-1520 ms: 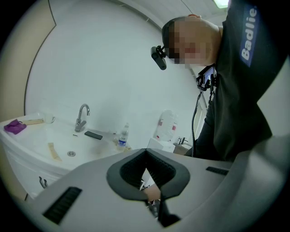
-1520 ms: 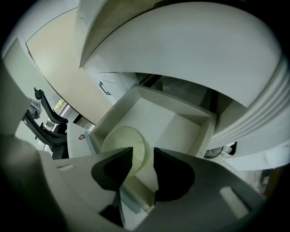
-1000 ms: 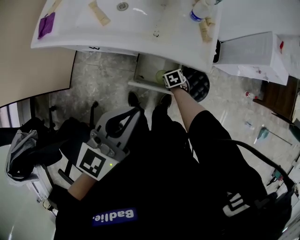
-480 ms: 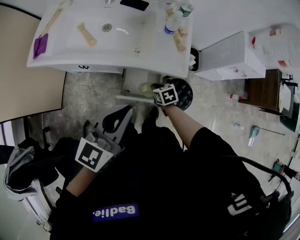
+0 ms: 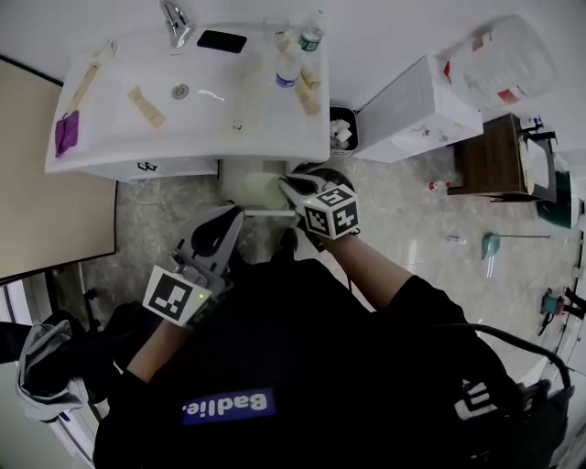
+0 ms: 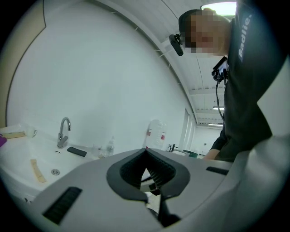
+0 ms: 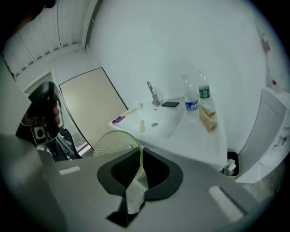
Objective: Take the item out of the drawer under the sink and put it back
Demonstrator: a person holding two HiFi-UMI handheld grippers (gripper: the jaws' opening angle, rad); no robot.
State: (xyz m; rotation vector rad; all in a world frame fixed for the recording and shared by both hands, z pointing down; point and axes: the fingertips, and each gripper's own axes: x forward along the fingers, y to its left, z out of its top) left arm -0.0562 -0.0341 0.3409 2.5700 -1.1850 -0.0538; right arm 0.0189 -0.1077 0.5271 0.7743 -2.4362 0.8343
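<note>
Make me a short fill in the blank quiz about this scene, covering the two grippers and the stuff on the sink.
1. The round item clamped by its rim in the right gripper is pale ___.
2. The phone lying beside the tap is ___.
3. The left gripper has its jaws together and holds ___.

Missing words: green; black; nothing.

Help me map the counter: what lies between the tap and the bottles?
A phone lies flat between the tap and the bottles. It shows in the head view and in the right gripper view.
</note>
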